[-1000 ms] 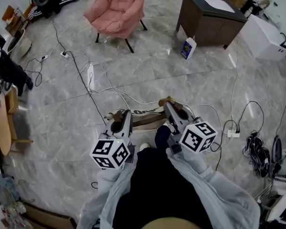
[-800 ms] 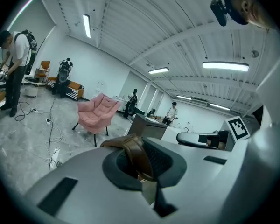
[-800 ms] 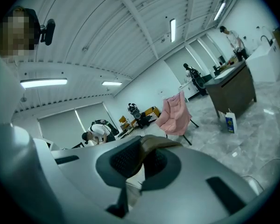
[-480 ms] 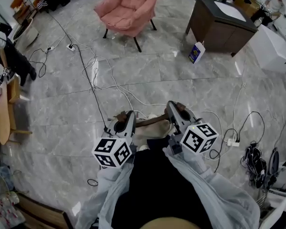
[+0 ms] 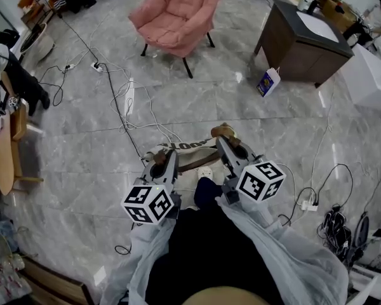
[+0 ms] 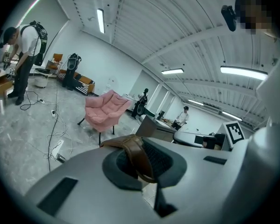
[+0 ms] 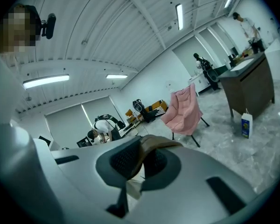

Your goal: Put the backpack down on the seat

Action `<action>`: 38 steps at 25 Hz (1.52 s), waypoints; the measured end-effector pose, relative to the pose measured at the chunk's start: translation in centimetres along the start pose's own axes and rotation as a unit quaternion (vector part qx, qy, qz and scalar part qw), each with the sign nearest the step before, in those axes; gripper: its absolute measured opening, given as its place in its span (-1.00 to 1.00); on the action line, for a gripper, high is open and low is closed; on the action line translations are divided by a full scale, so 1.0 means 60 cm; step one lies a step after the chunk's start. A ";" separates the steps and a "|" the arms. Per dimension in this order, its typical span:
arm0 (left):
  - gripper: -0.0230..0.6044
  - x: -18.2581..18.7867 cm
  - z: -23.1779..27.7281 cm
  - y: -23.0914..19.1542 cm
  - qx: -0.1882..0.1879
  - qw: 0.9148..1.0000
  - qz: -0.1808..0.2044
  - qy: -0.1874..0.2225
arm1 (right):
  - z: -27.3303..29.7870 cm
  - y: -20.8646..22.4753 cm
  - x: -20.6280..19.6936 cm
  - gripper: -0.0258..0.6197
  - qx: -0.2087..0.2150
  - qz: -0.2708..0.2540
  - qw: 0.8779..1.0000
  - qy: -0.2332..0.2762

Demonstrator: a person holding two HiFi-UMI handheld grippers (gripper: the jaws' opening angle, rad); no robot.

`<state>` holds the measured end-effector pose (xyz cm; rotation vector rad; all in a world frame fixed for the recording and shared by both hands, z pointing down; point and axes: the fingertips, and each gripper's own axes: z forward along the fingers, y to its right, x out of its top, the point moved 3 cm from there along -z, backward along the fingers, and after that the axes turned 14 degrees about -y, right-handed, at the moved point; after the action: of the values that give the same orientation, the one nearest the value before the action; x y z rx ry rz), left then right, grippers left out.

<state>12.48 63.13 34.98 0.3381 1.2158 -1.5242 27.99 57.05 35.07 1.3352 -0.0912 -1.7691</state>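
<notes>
A beige canvas backpack (image 5: 185, 152) with brown leather straps hangs between my two grippers, above the marble floor. My left gripper (image 5: 157, 161) is shut on one brown strap (image 6: 134, 154), which runs across its pads. My right gripper (image 5: 224, 136) is shut on the other brown strap (image 7: 155, 143). The seat is a pink padded chair (image 5: 178, 16) on dark legs, standing well ahead of the grippers. It also shows as the pink chair (image 6: 102, 112) in the left gripper view and the pink chair (image 7: 184, 110) in the right gripper view. Most of the bag's body is hidden below the grippers.
White cables (image 5: 124, 100) trail over the floor between me and the chair. A dark wooden cabinet (image 5: 303, 40) stands at the right with a blue carton (image 5: 267, 82) by it. A power strip and black cords (image 5: 333, 224) lie at the right. A person (image 6: 23, 55) bends over at the far left.
Both grippers have carried the backpack forward across the floor toward the pink chair, still shut on its straps. The chair and cabinet have shifted rightward in the head view.
</notes>
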 end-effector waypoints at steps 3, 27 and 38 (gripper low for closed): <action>-0.88 0.028 0.036 -0.010 0.006 1.000 0.002 0.002 | 0.023 0.025 0.032 -0.90 0.006 0.001 1.000 -0.003; -0.88 0.135 0.229 0.009 -0.020 1.000 0.001 0.015 | 0.061 0.175 0.173 -0.90 0.016 0.014 0.999 0.032; -0.88 0.206 0.310 -0.056 -0.014 1.000 -0.011 0.002 | 0.151 0.226 0.234 -0.90 0.004 0.032 0.999 0.015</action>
<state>12.27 40.56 35.47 0.3098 1.2459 -1.5235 28.47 35.53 35.71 1.3489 -0.1232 -1.6959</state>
